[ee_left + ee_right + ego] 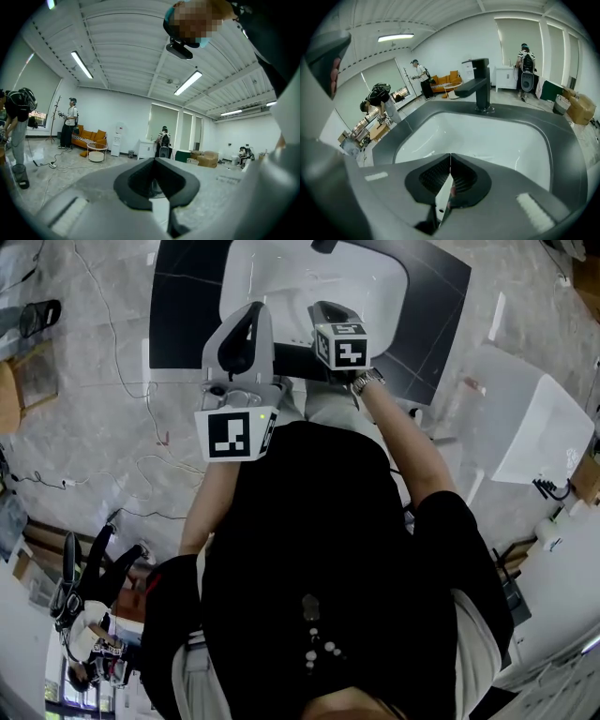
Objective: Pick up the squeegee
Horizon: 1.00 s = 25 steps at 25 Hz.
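No squeegee shows in any view. In the head view both grippers are held out in front of a person in a black top. My left gripper (251,315) is at the near edge of a dark counter (183,315). It looks out level across the room, and its jaws (153,160) meet at the tips, shut on nothing. My right gripper (326,310) is tilted down over a white basin (281,277). Its jaws (450,155) are also shut and empty, aimed into the basin (497,136) below a black faucet (481,89).
The dark counter (565,140) rings the basin. A white table (539,418) stands to the right, and thin cables (122,381) lie over the marble floor on the left. Further back are several people, an orange sofa (89,137) and cardboard boxes (581,108).
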Tool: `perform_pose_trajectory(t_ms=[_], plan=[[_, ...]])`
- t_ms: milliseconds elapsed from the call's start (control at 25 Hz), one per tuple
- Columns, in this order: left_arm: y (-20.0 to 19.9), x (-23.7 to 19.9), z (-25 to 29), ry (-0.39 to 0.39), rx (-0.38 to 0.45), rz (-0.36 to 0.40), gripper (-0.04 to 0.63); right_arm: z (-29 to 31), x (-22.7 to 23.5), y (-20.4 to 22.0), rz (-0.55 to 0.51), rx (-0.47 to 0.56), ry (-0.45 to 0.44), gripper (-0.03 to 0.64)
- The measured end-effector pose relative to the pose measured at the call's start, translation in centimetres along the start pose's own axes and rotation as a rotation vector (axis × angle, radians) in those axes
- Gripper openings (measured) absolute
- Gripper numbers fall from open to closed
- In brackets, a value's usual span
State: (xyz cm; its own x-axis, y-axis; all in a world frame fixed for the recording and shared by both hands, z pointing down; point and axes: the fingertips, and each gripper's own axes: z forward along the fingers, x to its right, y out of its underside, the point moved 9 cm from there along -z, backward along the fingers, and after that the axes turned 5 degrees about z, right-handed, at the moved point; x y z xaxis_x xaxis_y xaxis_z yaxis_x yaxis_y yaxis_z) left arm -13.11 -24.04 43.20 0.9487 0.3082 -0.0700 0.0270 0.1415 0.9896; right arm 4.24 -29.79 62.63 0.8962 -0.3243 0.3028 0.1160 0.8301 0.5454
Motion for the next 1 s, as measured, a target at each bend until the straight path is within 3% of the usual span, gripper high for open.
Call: perform_pose_trajectory(t_ms=[40, 120, 800, 1000], plan=[[0.0, -0.1, 0.1, -0.003, -0.001, 0.0, 0.002, 0.5, 0.2, 0.3, 0.005, -0.027, -0.009, 0.008], [0.1, -0.3, 0.5, -0.011, 0.003, 0.001, 0.002, 1.3, 0.5, 0.9, 0.02, -0.079, -0.026, 0.106], [1.1, -2.0, 2.0, -0.087, -0.041, -0.021, 0.002, 7.2, 2.0, 3.8, 0.036, -0.331, 0.076, 0.147], [1.2, -2.4, 2.0, -0.102, -0.045, -0.02, 0.002, 7.7, 1.9, 4.2, 0.038, -0.356, 0.093, 0.14]])
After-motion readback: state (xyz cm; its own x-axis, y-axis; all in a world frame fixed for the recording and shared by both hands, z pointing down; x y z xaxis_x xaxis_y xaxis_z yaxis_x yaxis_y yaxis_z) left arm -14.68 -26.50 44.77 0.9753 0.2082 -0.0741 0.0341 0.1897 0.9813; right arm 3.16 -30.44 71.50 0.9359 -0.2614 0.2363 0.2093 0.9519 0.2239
